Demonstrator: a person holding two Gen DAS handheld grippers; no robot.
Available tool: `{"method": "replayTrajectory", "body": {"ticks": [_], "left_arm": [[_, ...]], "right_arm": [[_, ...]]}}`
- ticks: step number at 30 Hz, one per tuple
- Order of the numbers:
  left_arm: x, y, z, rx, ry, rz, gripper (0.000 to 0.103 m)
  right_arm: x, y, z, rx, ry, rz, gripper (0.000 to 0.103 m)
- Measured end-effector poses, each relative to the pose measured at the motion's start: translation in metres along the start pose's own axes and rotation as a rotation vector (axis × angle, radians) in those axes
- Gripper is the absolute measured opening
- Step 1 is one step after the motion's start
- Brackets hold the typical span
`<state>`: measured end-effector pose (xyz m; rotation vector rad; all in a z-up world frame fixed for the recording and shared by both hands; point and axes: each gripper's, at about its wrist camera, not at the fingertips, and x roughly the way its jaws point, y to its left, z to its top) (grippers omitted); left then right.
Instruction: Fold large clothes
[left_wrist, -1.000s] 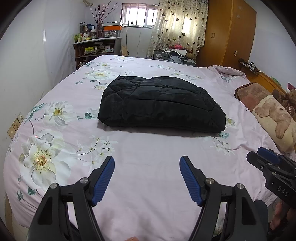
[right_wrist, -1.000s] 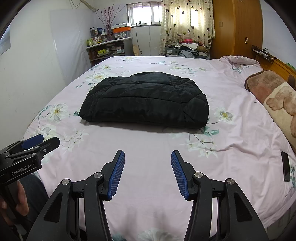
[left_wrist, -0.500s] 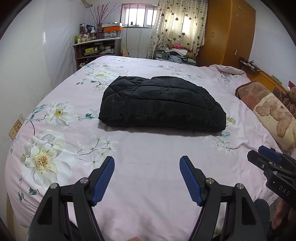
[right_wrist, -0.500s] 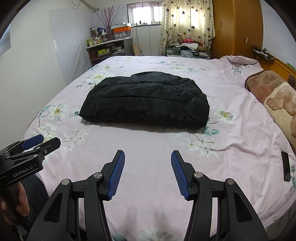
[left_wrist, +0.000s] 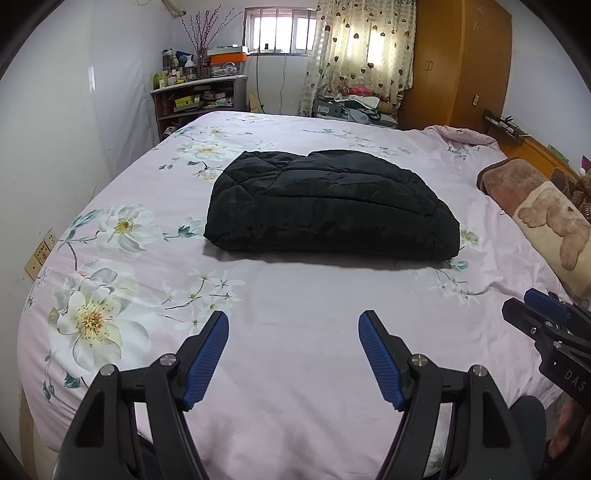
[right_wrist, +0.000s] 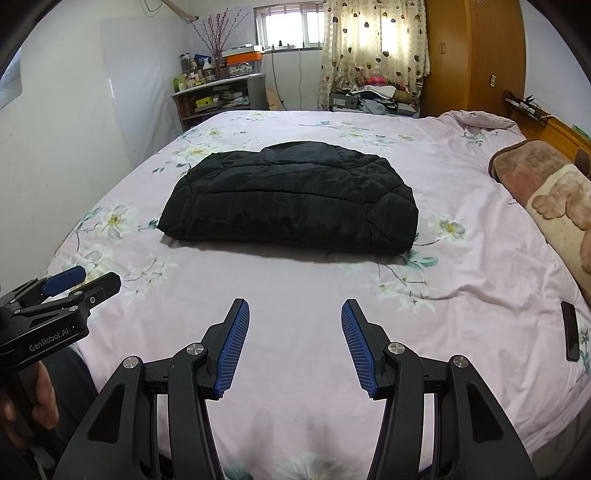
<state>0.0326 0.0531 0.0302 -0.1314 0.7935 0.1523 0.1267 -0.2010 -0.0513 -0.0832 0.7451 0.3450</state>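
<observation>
the black quilted jacket (left_wrist: 330, 206) lies folded into a compact, thick rectangle near the middle of the bed (left_wrist: 295, 369), resting flat on the pink floral bedsheet (right_wrist: 461, 184). its long folded edge faces the cameras, and no part of it hangs off the bed.

the left gripper (left_wrist: 293, 325) hangs over the near part of the bed, well apart from the jacket, angled downward. its blue pads (left_wrist: 207, 354) stand wide apart with only bare sheet between them; it holds nothing. the right gripper (right_wrist: 294, 312) sits likewise over the near bed edge, jaws spread and empty, also well short of the jacket. each gripper appears at the edge of the other's view, side by side. a hand (right_wrist: 40, 391) wraps the left gripper's handle at the lower left of the right wrist view.

a brown pillow with a bear print (left_wrist: 546, 218) lies at the right side of the bed. a dark phone-like object (right_wrist: 570, 334) rests on the sheet near the right edge. beyond the bed stand a cluttered shelf unit (left_wrist: 199, 99), a window with heart-patterned curtain (left_wrist: 358, 51) and a wooden wardrobe (left_wrist: 461, 62).
</observation>
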Motion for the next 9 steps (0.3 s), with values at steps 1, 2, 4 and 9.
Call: {"method": "replayTrajectory", "body": {"ticks": [1, 2, 4, 9], "left_arm": [[-0.0001, -0.0002, -0.0003, 0.0, -0.001, -0.002, 0.075], [0.0001, -0.0006, -0.0004, 0.0, -0.001, -0.001, 0.075], [-0.0001, -0.0009, -0.0008, 0.001, -0.001, 0.002, 0.078], [-0.0022, -0.0029, -0.0012, -0.003, -0.007, -0.009, 0.079]], "right_arm": [[-0.0001, 0.0, 0.0, 0.0, -0.001, 0.0, 0.053], [-0.0001, 0.0, 0.0, -0.001, -0.001, -0.001, 0.053], [-0.0001, -0.0001, 0.0, -0.001, -0.001, 0.0, 0.053], [-0.0001, 0.0, 0.0002, -0.001, 0.0, 0.0, 0.053]]}}
